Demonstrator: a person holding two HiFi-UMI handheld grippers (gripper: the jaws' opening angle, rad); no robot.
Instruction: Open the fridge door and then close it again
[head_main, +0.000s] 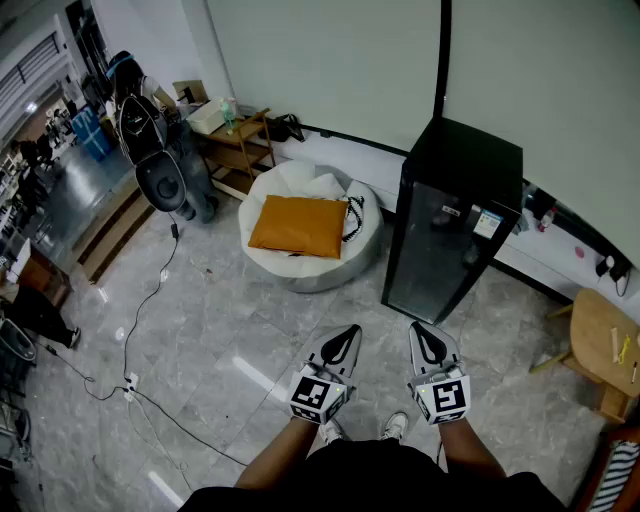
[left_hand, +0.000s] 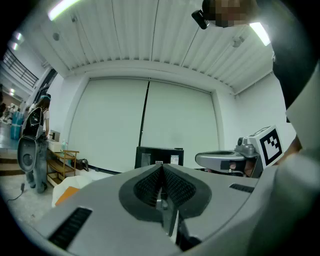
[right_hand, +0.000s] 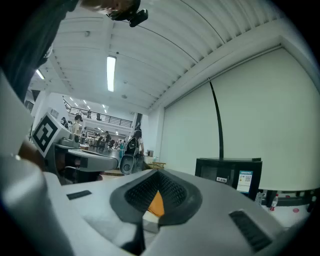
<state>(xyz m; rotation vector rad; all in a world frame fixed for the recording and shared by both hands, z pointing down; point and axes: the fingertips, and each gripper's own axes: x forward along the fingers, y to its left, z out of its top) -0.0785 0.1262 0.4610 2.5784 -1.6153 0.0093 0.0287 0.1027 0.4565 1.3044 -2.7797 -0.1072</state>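
A small black fridge (head_main: 452, 215) stands against the white wall with its glass door closed. It also shows straight ahead in the left gripper view, fridge (left_hand: 159, 156), and to the right in the right gripper view, fridge (right_hand: 231, 172). Both grippers are held level in front of the person, a good step short of the fridge. My left gripper (head_main: 350, 331) is shut with nothing between its jaws, which meet at the tip (left_hand: 161, 168). My right gripper (head_main: 417, 327) is also shut and empty (right_hand: 157, 173); only the orange cushion behind shows through the slit under its tips.
Left of the fridge lies a white beanbag (head_main: 300, 270) with an orange cushion (head_main: 298, 225). Behind it stands a wooden shelf (head_main: 238, 140) and a dark scooter (head_main: 160, 150). A wooden stool (head_main: 598, 340) is at the right. A cable (head_main: 130, 380) runs over the tiled floor.
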